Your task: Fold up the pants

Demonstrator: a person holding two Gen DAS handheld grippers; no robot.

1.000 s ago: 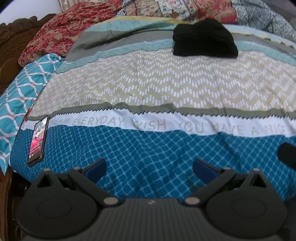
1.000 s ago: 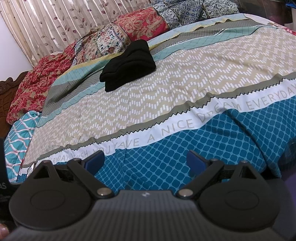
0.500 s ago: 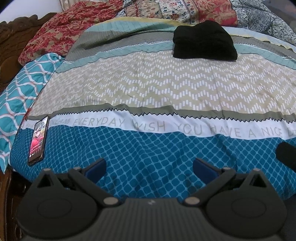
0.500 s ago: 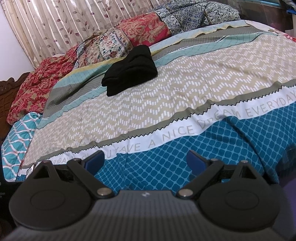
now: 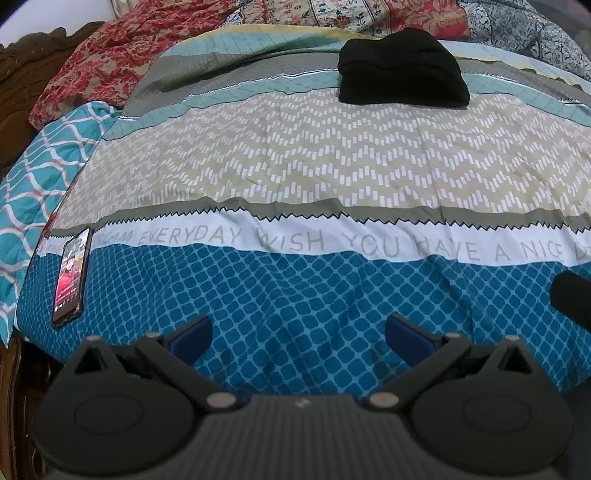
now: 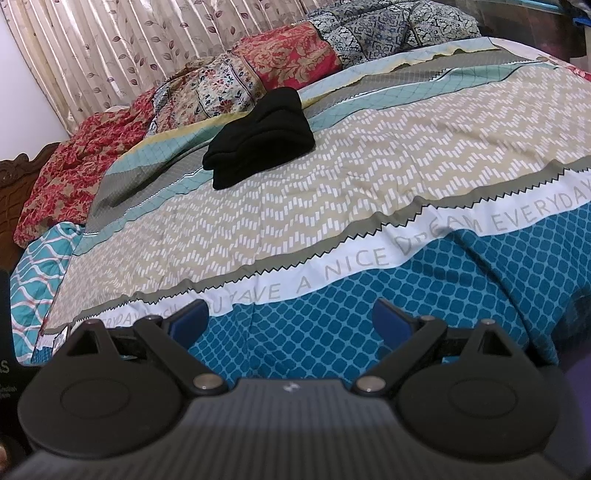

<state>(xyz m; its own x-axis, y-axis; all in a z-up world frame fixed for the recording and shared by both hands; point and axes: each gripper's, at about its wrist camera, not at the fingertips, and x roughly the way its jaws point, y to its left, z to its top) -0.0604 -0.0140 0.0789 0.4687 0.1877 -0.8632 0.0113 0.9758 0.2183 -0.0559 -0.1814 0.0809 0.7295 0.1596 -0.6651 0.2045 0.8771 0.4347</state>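
A: Where are the pants in the left wrist view?

B: The black pants (image 5: 402,70) lie folded into a compact bundle in the upper right-centre of the frame, resting on the bedspread (image 5: 295,162) where its teal stripe meets the beige zigzag band. Nothing touches them.

A: And in the right wrist view?

B: The same bundle (image 6: 260,138) sits in the upper centre-left, with stacked layers visible along its lower left edge.

A: How do the grippers stand?

B: The left gripper (image 5: 298,332) fills the bottom of its frame, its blue pads (image 5: 192,332) spread wide apart with only the blue lattice cloth showing between them. The right gripper (image 6: 291,319) is likewise at the bottom of its frame, its pads (image 6: 388,317) set wide apart and holding nothing. Both are well apart from the pants.

A: What surrounds the pants?

B: Above them, along the top edge, lies a row of patterned pillows (image 5: 369,14), red and floral. A white band with grey lettering (image 5: 295,242) crosses the middle of the left wrist frame. A phone (image 5: 72,277) with a lit screen lies at the lower left, on the bedspread's edge. A teal wave-patterned cushion (image 5: 33,184) occupies the left edge, and a carved wooden headboard (image 5: 22,74) the upper left corner. In the right wrist view, a leaf-printed curtain (image 6: 147,48) hangs across the upper left.
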